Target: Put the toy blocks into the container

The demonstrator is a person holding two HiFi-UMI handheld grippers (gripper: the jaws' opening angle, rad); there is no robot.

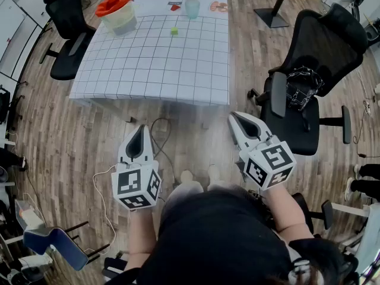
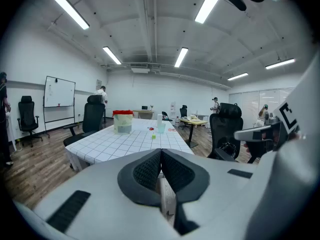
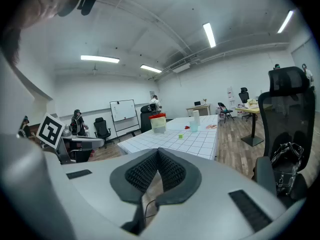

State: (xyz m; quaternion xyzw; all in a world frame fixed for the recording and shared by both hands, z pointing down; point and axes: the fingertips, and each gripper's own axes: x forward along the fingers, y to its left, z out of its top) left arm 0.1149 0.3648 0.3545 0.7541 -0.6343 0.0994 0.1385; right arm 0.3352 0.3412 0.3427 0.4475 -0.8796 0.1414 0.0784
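Note:
A table under a white grid cloth point(image 1: 154, 64) stands ahead of me, well beyond both grippers. On its far side sits a clear container with a red lid point(image 1: 117, 13), also in the left gripper view point(image 2: 123, 122) and the right gripper view point(image 3: 158, 122). A small green block point(image 1: 174, 31) lies on the cloth, and a red block point(image 1: 174, 6) lies farther back. My left gripper point(image 1: 140, 127) and right gripper point(image 1: 236, 116) hang over the wooden floor, short of the table's near edge. In their own views, the left gripper point(image 2: 161, 151) and right gripper point(image 3: 158, 151) are shut with nothing between the pads.
A pale blue cup point(image 1: 192, 5) stands at the back of the table beside a pink item point(image 1: 218, 6). A black office chair point(image 1: 323, 70) with a tangle of cables on its seat is to the right. Another chair point(image 1: 68, 22) is at the table's left. A cable point(image 1: 160, 135) trails on the floor.

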